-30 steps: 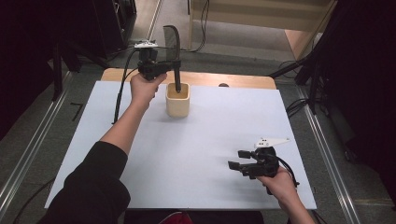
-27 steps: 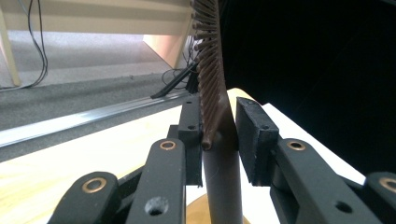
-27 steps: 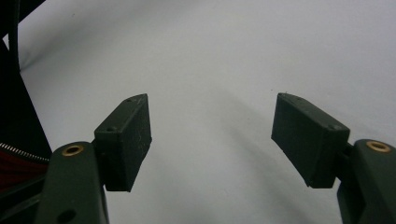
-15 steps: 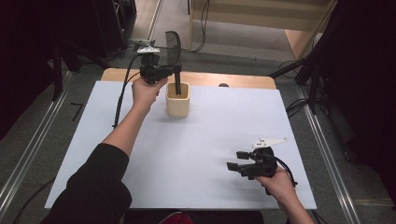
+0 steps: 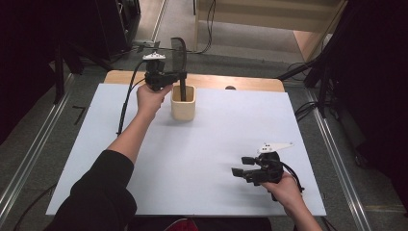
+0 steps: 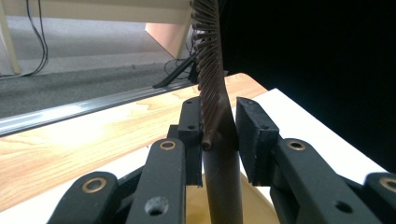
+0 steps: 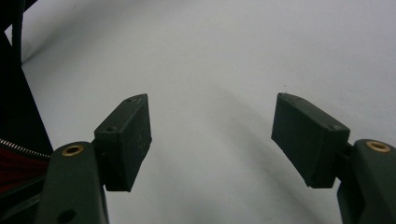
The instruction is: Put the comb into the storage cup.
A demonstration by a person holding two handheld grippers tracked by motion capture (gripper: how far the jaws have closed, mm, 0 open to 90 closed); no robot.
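A dark hairbrush (image 5: 179, 52) stands upright with its handle in a beige cup (image 5: 184, 109) at the back of the white table cover (image 5: 211, 139). My left gripper (image 5: 179, 77) is shut on the brush's handle just above the cup's rim. In the left gripper view both pads (image 6: 254, 133) press on the handle (image 6: 223, 177), the bristle head (image 6: 210, 56) rises above them, and the cup (image 6: 194, 212) lies below. My right gripper (image 5: 242, 166) rests low at the front right, open, with nothing between its jaws. In the right gripper view my right gripper (image 7: 212, 135) faces bare white cover.
A strip of wooden tabletop (image 5: 250, 83) shows behind the white cover. The left gripper's black cable (image 5: 126, 103) trails down across the cover's left part. Metal rails (image 5: 29, 159) run along both sides, and cables lie on the floor behind.
The left gripper and the brush have sunk a little, so the handle sits deeper in the cup. The right gripper has stayed where it was.
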